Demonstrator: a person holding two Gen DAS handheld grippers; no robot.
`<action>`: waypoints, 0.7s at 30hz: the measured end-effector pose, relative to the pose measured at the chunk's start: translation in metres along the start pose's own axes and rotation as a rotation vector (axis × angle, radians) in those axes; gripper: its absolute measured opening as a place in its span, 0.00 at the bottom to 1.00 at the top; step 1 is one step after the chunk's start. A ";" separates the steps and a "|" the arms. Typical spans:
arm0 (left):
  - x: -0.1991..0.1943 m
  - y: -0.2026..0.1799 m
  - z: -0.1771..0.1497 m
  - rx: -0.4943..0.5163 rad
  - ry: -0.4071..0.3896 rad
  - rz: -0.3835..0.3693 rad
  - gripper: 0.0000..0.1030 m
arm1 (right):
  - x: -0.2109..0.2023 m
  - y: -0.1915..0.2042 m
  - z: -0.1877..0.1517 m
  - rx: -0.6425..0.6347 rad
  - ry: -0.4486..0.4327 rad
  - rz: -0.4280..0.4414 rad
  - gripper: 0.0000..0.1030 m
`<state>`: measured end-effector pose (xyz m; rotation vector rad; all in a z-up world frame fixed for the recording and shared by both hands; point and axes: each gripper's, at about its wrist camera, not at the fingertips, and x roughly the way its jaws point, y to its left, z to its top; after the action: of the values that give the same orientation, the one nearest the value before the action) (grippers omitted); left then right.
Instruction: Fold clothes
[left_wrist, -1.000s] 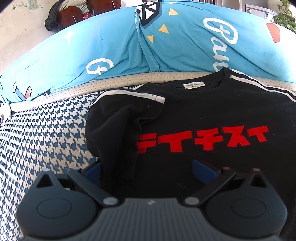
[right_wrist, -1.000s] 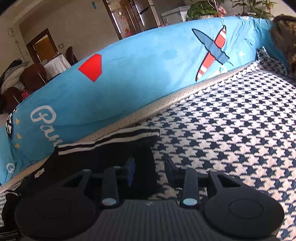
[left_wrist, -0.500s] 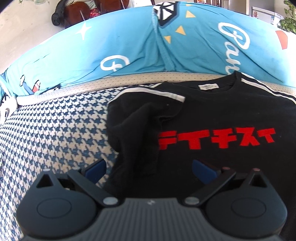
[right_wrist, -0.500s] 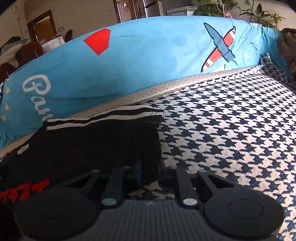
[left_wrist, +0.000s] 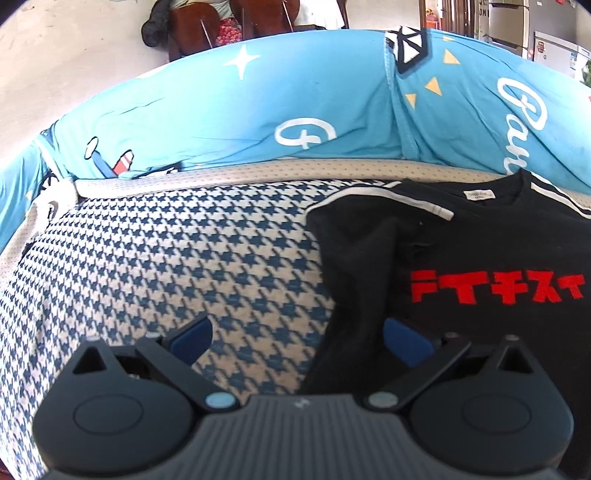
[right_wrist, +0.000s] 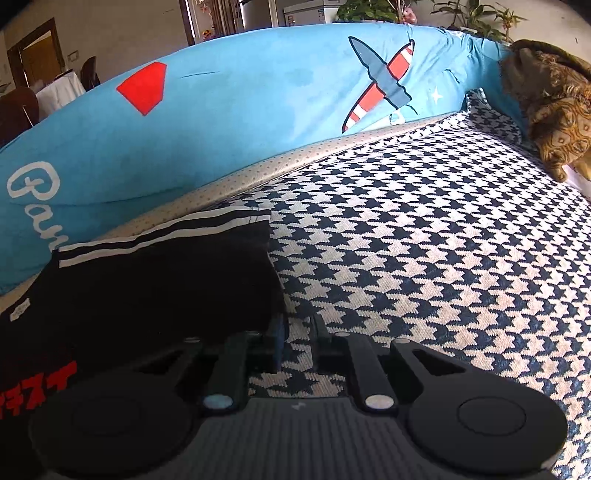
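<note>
While the black T-shirt (left_wrist: 480, 258) lies flat on the houndstooth-covered bed (left_wrist: 184, 258), its collar sits at the far side, close to the long blue cushion (left_wrist: 258, 122) that runs along the far edge. Red lettering (left_wrist: 496, 286) crosses the chest, and white stripes (left_wrist: 388, 197) run along the shoulders. In the left wrist view, the shirt's left sleeve (left_wrist: 354, 240) is folded in over the body, leaving a bunched ridge of cloth running toward the near side.

The left tool (left_wrist: 297, 338) has its blue-padded fingers spread wide; the shirt's left edge falls between them, the left finger (left_wrist: 190, 334) over bare houndstooth and the right finger (left_wrist: 406, 341) over black cloth. Nothing is gripped.

In the right wrist view, the right tool (right_wrist: 297, 338) stands at the shirt's right edge, just near of the striped sleeve (right_wrist: 166, 236). Its fingers are set narrow, with a strip of houndstooth showing in the gap. The left finger (right_wrist: 277, 338) is touching or just under the shirt's edge; I cannot tell which. The right finger (right_wrist: 319, 332) is over the bedcover (right_wrist: 424, 258).

A brown patterned cloth (right_wrist: 550, 96) lies at the far right corner of the bed.
</note>
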<state>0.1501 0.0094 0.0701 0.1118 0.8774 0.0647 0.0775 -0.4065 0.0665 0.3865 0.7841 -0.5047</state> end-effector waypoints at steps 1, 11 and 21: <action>-0.002 0.002 -0.001 -0.002 -0.001 -0.003 1.00 | -0.002 -0.003 -0.001 0.014 0.018 0.039 0.12; -0.034 0.007 -0.023 0.033 -0.038 -0.026 1.00 | -0.031 -0.010 -0.038 0.014 0.157 0.255 0.19; -0.061 0.017 -0.065 0.016 -0.001 -0.081 1.00 | -0.061 -0.019 -0.075 -0.010 0.196 0.269 0.37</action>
<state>0.0609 0.0248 0.0774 0.0915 0.8809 -0.0179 -0.0125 -0.3666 0.0605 0.5296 0.9072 -0.2125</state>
